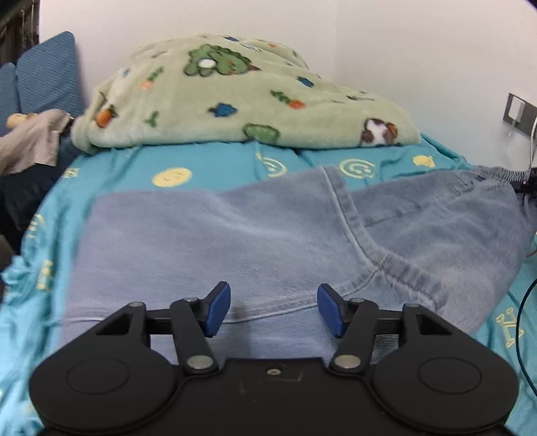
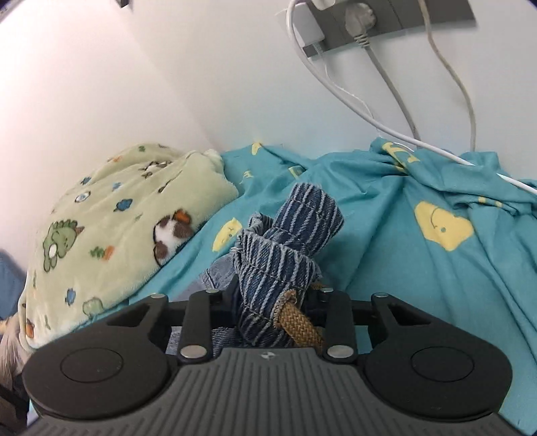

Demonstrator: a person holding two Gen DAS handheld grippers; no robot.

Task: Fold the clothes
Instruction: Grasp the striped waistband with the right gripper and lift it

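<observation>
In the left wrist view, blue cushions (image 1: pixel 47 72) stand at the upper left edge of the frame, with a beige cloth (image 1: pixel 30 142) crumpled just below them. Right of these, a pale green fleece blanket (image 1: pixel 241 97) printed with dinosaurs and carrots is heaped across the upper middle, resting on the teal bedsheet (image 1: pixel 208 164) with yellow smiley faces. Light blue jeans (image 1: pixel 255 234) lie spread flat on the sheet through the centre of the frame, their seams running down toward the lower right and their elastic waistband reaching the right edge. The left claw (image 1: pixel 273 308) sits at the bottom centre above the denim, its blue pads (image 1: pixel 220 308) spread wide apart with nothing between them. At the far right edge a grey wall socket plate (image 1: pixel 518 109) sits on the white wall.

In the right wrist view, the same green blanket (image 2: pixel 110 234) fills the left of the frame. In the centre, the right claw (image 2: pixel 268 312) is clenched on the bunched, gathered waistband (image 2: pixel 282 255) of the jeans, whose darker striped inside faces the camera, along with a tan woven drawstring (image 2: pixel 298 322). Rumpled teal sheet (image 2: pixel 419 234) spreads to the right. White and grey cables (image 2: pixel 352 97) hang from a socket strip (image 2: pixel 396 20) at the upper right.
</observation>
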